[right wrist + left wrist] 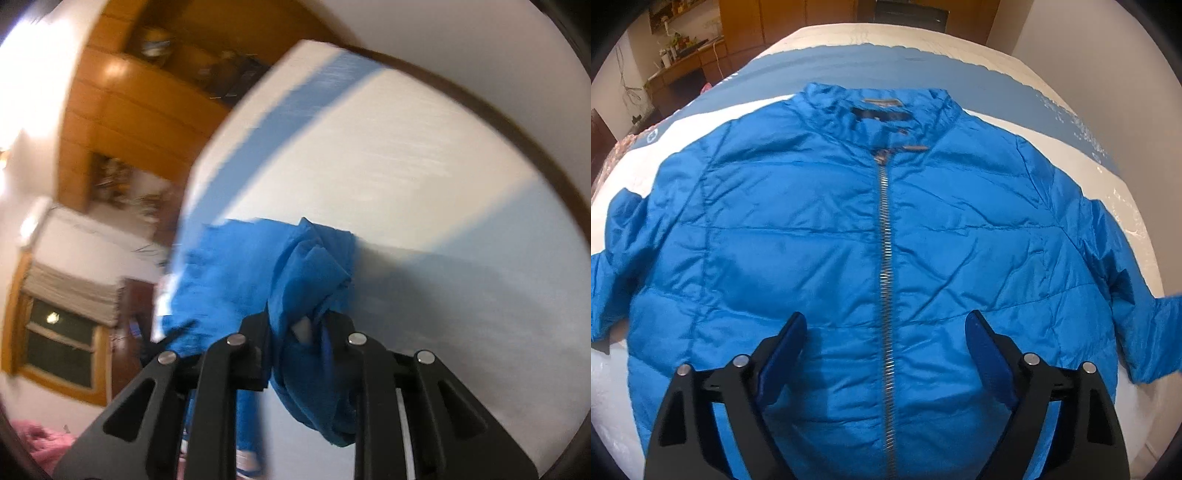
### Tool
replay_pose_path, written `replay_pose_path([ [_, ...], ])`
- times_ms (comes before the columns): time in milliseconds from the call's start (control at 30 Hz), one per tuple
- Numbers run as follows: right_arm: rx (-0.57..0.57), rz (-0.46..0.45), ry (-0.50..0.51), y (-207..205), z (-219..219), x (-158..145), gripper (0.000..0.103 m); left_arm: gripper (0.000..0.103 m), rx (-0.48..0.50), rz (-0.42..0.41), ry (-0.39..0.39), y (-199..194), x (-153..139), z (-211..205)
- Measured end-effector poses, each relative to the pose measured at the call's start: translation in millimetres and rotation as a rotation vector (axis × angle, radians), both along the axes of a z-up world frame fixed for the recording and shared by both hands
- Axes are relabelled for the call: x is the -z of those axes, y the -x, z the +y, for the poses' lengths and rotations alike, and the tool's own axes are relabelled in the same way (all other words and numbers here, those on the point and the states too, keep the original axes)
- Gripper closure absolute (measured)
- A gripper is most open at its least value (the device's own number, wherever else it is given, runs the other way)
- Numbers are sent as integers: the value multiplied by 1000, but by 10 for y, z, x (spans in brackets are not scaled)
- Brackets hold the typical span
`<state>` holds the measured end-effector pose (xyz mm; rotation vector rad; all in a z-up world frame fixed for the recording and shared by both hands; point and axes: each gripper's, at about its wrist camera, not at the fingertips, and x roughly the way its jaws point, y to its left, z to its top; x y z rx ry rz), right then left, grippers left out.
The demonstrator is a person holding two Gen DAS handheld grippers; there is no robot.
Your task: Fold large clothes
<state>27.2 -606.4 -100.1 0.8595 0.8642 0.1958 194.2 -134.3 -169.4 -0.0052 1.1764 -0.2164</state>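
While one blue jacket lies zipped and flat on the bed, the left gripper hovers spread wide above its hem, and the right gripper pinches bunched sleeve fabric.

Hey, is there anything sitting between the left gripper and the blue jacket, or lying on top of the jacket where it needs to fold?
Nothing visible. The left gripper hangs open right over the blue jacket, astride its zipper, and no other thing lies on the front. The right gripper is shut on bunched jacket fabric.
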Motion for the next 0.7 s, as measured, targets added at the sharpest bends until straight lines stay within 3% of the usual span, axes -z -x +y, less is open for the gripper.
replay_pose_path([
  [167,-170,-22,49,-820,664,-140,84,15,-10,-8,21,-10,-95,266],
  [300,-306,28,99,-1485,1282,12,84,15,-29,-21,36,11,-175,520],
  [500,-437,120,176,-1922,1894,232,83,15,-47,-22,49,27,-213,732],
  [567,-476,142,178,-1988,2085,359,77,15,-53,-14,62,17,-195,767],
  [700,-563,107,30,-2176,2339,436,58,15,-49,-2,96,38,-191,785],
])
